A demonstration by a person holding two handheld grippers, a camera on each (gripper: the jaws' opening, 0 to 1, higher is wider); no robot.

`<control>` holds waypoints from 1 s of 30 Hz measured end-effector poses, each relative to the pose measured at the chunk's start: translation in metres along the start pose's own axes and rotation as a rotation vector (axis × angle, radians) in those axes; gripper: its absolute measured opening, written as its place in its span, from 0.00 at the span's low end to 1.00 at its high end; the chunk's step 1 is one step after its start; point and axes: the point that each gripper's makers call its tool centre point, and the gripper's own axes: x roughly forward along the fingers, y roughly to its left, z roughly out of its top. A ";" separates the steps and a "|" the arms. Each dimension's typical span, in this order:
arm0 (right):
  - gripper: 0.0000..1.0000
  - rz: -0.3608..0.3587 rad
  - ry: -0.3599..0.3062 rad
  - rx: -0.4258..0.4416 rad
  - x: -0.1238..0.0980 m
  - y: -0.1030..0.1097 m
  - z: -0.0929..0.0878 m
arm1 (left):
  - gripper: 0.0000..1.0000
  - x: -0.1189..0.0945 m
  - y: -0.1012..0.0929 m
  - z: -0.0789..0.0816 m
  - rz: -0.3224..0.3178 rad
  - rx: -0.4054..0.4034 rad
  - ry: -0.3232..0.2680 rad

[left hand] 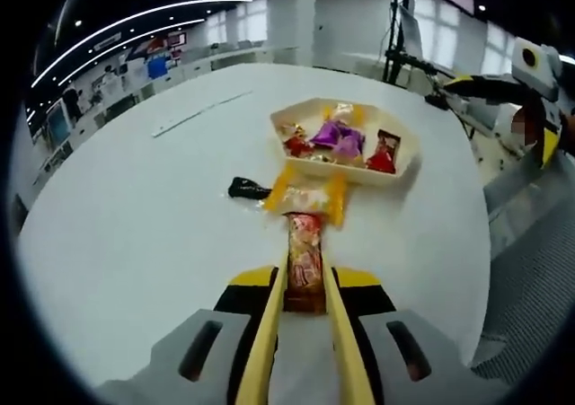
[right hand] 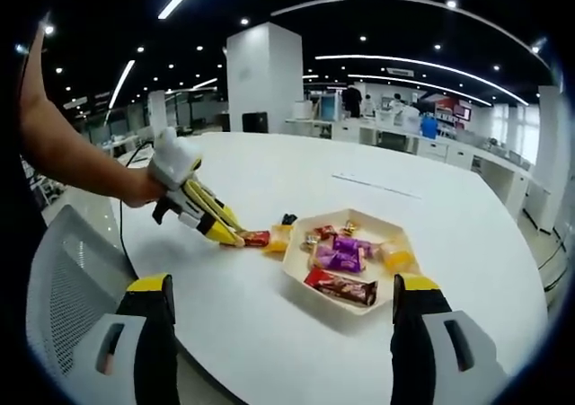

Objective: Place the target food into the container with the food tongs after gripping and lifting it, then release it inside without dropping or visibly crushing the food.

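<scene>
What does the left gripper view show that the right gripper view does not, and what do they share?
Left gripper view alone: a close look at the red snack clamped between the left gripper's jaws, with a yellow packet lying just beyond it.

Right gripper view alone: the right gripper with jaws wide apart, and the person's forearm.

Both: the white table, the tray of wrapped sweets, and a small black item beside it.

White round table (left hand: 135,216), grey mesh chair (right hand: 67,284), white pillar (right hand: 263,77) behind.
</scene>
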 end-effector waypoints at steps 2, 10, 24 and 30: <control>0.99 -0.001 0.003 -0.002 0.000 0.000 -0.001 | 0.19 -0.003 0.002 0.002 0.003 0.018 -0.001; 0.99 -0.003 -0.007 0.008 -0.001 -0.001 0.001 | 0.19 -0.018 0.016 0.016 0.007 0.009 -0.028; 0.99 -0.006 -0.009 0.025 0.000 -0.003 0.001 | 0.19 -0.036 0.023 0.044 -0.016 0.015 -0.071; 1.00 -0.009 -0.022 0.016 -0.002 -0.003 0.004 | 0.19 -0.040 0.022 0.054 -0.033 0.045 -0.074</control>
